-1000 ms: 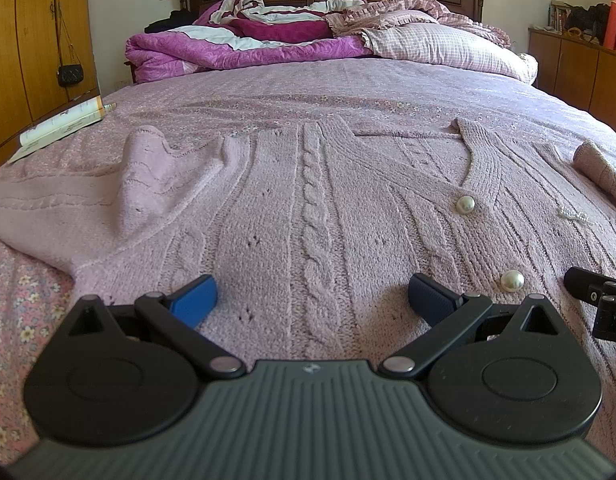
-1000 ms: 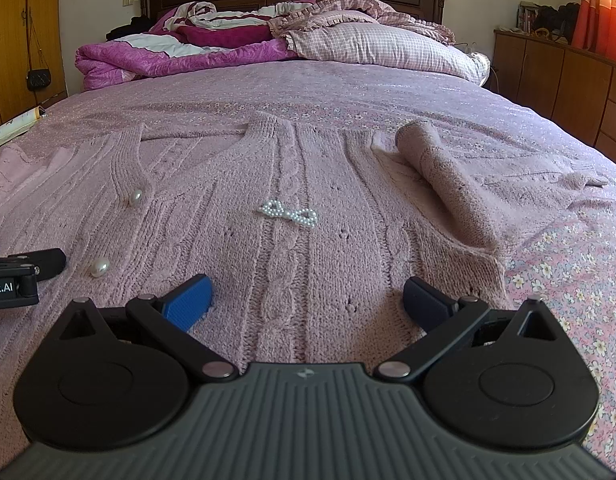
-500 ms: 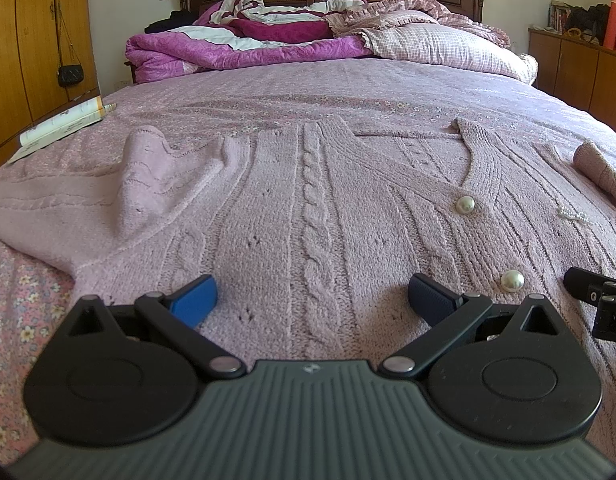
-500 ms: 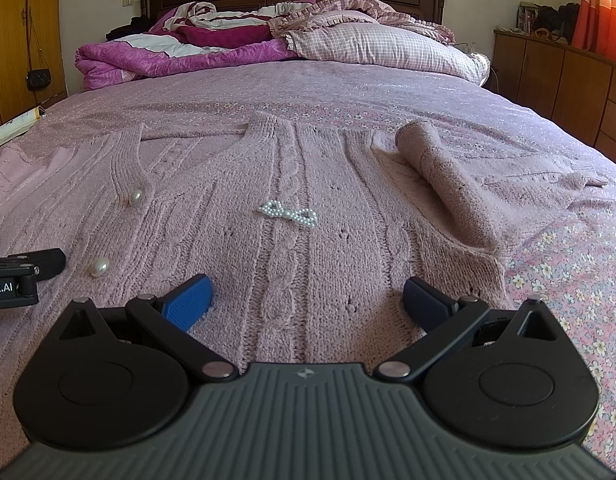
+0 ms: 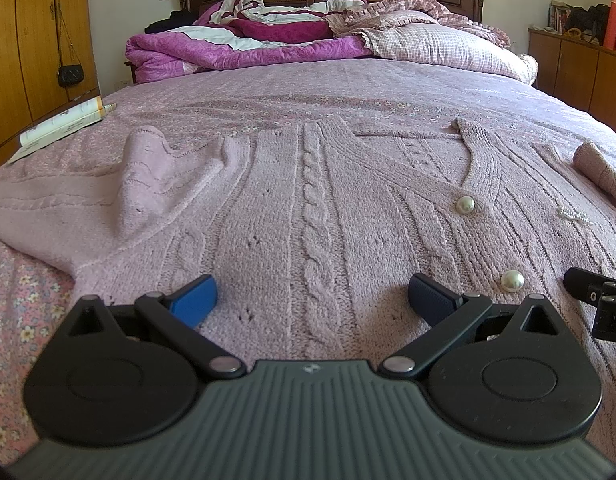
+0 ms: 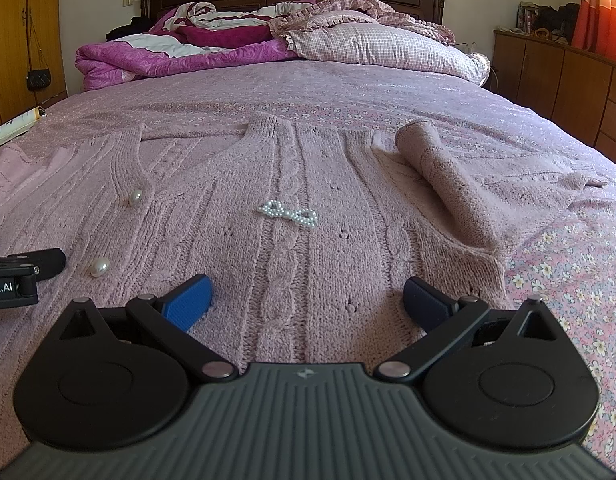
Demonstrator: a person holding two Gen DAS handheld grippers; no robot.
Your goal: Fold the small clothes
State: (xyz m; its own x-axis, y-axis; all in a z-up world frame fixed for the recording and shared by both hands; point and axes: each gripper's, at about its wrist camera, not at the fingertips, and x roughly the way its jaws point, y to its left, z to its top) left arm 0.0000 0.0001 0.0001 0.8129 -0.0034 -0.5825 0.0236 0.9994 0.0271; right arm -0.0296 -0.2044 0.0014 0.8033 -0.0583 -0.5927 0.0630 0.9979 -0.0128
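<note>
A pink cable-knit cardigan lies spread flat, front up, on the bed; it also shows in the right wrist view. It has pearl buttons and a pearl bow. Its left sleeve is bunched up. Its right sleeve is folded in a ridge. My left gripper is open and empty, resting low over the hem on the left half. My right gripper is open and empty over the hem on the right half.
The floral pink bedspread runs back to a pile of magenta quilts and a checked pillow at the headboard. A book lies at the bed's left edge. Wooden cabinets stand on the right.
</note>
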